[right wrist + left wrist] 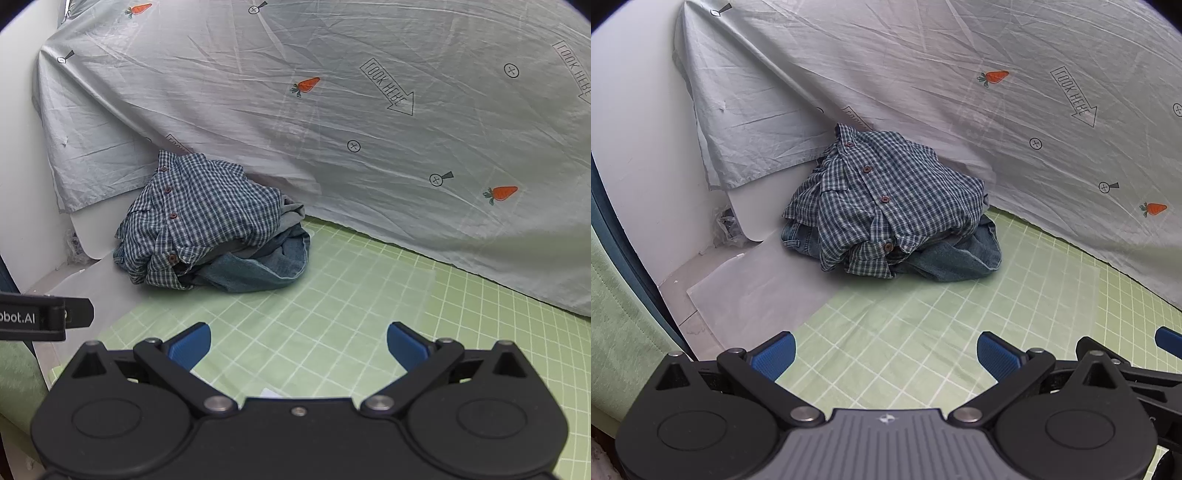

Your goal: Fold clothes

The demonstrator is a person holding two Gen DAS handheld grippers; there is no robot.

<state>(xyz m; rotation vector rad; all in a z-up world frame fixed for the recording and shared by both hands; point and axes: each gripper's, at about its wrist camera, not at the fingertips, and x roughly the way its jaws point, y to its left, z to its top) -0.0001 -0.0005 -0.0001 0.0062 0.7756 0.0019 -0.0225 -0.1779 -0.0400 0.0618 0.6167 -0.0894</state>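
A crumpled blue-and-white checked shirt [886, 195] with brown buttons lies heaped on blue jeans [953, 258] at the far end of the green grid mat [923, 332]. The right wrist view shows the same shirt [207, 218] and jeans [258, 269] further left. My left gripper [886, 354] hovers over the mat well short of the pile, open, with nothing between its blue pads [775, 356]. My right gripper [299, 347] is likewise open and empty above the mat, and one of its blue pads [1169, 341] shows at the right edge of the left wrist view.
A pale grey sheet [960, 74] printed with carrots and arrows hangs behind the pile as a backdrop. White paper [757, 280] lies left of the mat, with a white wall [635, 147] beyond. Part of the left gripper's body [44, 317] shows at the left of the right wrist view.
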